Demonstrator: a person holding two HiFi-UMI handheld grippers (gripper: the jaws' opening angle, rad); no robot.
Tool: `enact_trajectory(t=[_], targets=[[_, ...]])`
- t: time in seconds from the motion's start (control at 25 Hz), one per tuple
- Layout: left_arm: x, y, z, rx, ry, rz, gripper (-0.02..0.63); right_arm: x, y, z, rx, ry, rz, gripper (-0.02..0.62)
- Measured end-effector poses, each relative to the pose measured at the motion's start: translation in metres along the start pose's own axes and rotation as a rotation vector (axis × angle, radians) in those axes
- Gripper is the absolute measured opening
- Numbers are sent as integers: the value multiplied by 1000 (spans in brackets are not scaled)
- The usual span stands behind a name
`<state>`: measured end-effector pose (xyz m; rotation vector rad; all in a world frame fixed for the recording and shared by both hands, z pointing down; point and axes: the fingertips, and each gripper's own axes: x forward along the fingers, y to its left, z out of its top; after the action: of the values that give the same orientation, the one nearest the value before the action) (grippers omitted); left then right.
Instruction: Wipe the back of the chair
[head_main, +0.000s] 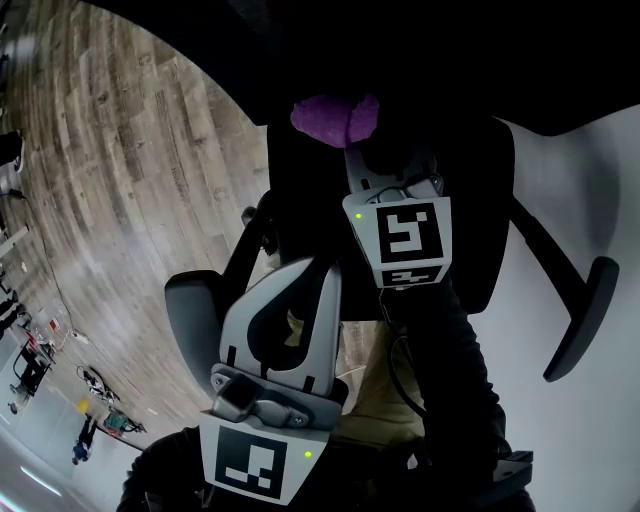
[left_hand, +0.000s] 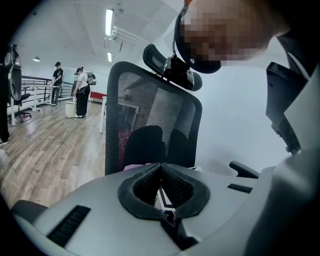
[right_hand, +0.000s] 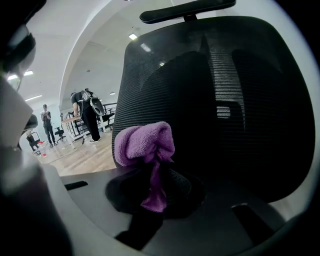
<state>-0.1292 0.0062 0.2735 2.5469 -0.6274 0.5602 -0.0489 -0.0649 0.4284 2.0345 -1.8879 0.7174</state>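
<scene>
The right tool (right_hand: 156, 186) is clenched on a purple cloth (right_hand: 145, 145). The cloth is bunched into a wad standing proud of the jaw tips, with a tail pinched down between them. The chair back (right_hand: 225, 100), a black mesh panel, fills the right gripper view directly ahead of the wad. The cloth sits before the lower left part of that panel and near it, though no view confirms contact with the mesh. The headrest (right_hand: 187, 10) stands above the chair back. The left tool (left_hand: 161, 169) is closed, pad tips together and nothing between them (it plays no part in the wiping at present), and it faces the chair back from low down, apart from it. Bystanders stand on the wooden floor (left_hand: 45, 150) well beyond the chair back and are of no concern. Assessment: the step in hand is the wipe stroke itself. Recommended practice is to press the wad against the mesh so that a broad face of cloth bears on it, not the jaw tips. Passes should overlap, running from below the headrest to the lower edge and out to the side rims. Mesh yields under load, so pressure should be moderate, and the free left tool could steady the chair back should it swivel. The hold on the tail looks narrow, and a snag could pull the cloth loose.
</scene>
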Motion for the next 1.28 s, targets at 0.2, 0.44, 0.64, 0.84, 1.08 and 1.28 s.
enact_trajectory(t=[0.2, 0.44, 0.64, 0.84, 1.08, 1.28], targets=[[9, -11, -1, 22, 7, -9, 9, -9, -19, 0, 7, 0, -18, 55], [31, -9, 2, 67, -34, 6, 9, -17, -39, -4, 15, -2, -35, 55], [56, -17, -8, 96, -67, 7, 8, -26, -57, -9, 21, -9, -51, 55], [85, -12, -22, 126, -47, 54, 8, -35, -76, -11, 32, -14, -75, 55], [117, -14, -36, 139, -54, 78, 9, -45, -101, -21, 25, -15, -101, 55], [148, -33, -36, 175, -76, 89, 9, -62, -119, -16, 36, -31, -89, 55]])
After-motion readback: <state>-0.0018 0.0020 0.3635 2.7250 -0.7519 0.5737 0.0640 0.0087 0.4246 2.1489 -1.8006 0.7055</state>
